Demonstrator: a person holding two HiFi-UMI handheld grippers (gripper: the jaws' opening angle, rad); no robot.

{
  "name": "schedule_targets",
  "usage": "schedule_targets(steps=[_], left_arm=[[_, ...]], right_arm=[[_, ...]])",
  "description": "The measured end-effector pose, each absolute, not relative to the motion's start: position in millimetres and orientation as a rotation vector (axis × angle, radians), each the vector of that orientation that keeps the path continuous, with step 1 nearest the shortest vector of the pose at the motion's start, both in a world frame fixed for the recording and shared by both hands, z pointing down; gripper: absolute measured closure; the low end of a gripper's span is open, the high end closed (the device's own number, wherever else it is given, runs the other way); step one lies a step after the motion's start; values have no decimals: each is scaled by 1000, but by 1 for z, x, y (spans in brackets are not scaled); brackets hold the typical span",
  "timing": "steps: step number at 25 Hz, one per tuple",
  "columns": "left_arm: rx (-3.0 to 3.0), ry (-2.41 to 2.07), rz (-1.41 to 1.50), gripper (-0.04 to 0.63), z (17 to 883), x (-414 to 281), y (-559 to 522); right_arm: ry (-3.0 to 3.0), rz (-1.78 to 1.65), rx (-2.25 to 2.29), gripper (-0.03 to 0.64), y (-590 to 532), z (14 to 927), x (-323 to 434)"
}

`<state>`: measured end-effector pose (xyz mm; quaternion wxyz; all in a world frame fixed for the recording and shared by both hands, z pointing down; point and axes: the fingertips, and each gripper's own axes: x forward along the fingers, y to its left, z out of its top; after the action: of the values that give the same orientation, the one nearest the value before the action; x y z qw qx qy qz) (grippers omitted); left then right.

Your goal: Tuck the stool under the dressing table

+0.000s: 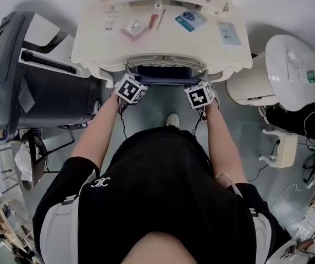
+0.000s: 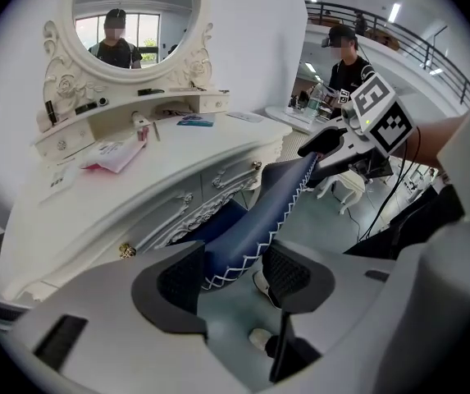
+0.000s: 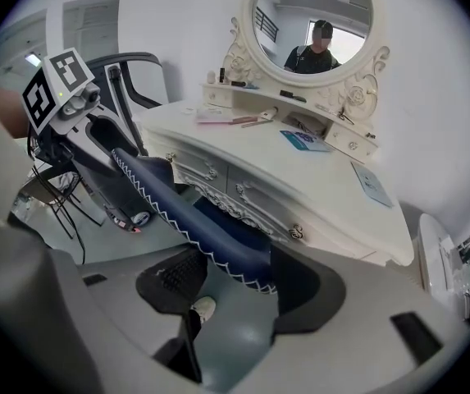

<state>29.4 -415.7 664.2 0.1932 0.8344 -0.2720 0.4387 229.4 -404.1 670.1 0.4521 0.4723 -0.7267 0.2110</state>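
Note:
The stool (image 1: pixel 163 73) has a navy seat with white zigzag stitching, and most of it lies beneath the white dressing table (image 1: pixel 91 45). In the head view my left gripper (image 1: pixel 127 76) and right gripper (image 1: pixel 203 79) hold its near edge at either end. In the left gripper view the seat edge (image 2: pixel 255 224) runs between the two dark pads (image 2: pixel 179 281), and the left gripper (image 2: pixel 235 276) is shut on it. The right gripper (image 3: pixel 236 290) is shut on the seat's other end (image 3: pixel 218 240), under the table's carved front (image 3: pixel 243 191).
A dark wheeled chair (image 1: pixel 20 70) stands close on the table's left. At right are a ribbed white appliance (image 1: pixel 250 84), a round white table (image 1: pixel 294 67) and a small white stool (image 1: pixel 281 147). Small items lie on the tabletop (image 1: pixel 132 29). My shoe (image 1: pixel 172 120) is behind the stool.

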Motion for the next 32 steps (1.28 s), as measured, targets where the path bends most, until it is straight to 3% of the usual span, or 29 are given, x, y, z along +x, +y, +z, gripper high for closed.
schedule_targets(steps=[17, 21, 22, 24, 27, 29, 32], left_arm=[[2306, -834, 1338, 373, 660, 26, -415], [2278, -852, 1099, 374, 627, 31, -408], [2273, -860, 1017, 378, 615, 33, -408], [2266, -907, 923, 410, 595, 32, -413], [2266, -1038, 882, 474, 566, 28, -424], [2279, -1122, 824, 560, 543, 28, -430], [2339, -1175, 717, 588, 508, 35, -433]], right_arm=[[-1719, 436, 1128, 370, -402, 672, 229], [-1629, 264, 1082, 379, -394, 648, 230], [-1655, 284, 1098, 406, -392, 639, 227], [-1778, 363, 1207, 599, -393, 611, 215], [-2055, 529, 1438, 601, -404, 555, 194], [-2218, 640, 1584, 604, -408, 518, 185], [-2340, 699, 1756, 606, -411, 473, 186]])
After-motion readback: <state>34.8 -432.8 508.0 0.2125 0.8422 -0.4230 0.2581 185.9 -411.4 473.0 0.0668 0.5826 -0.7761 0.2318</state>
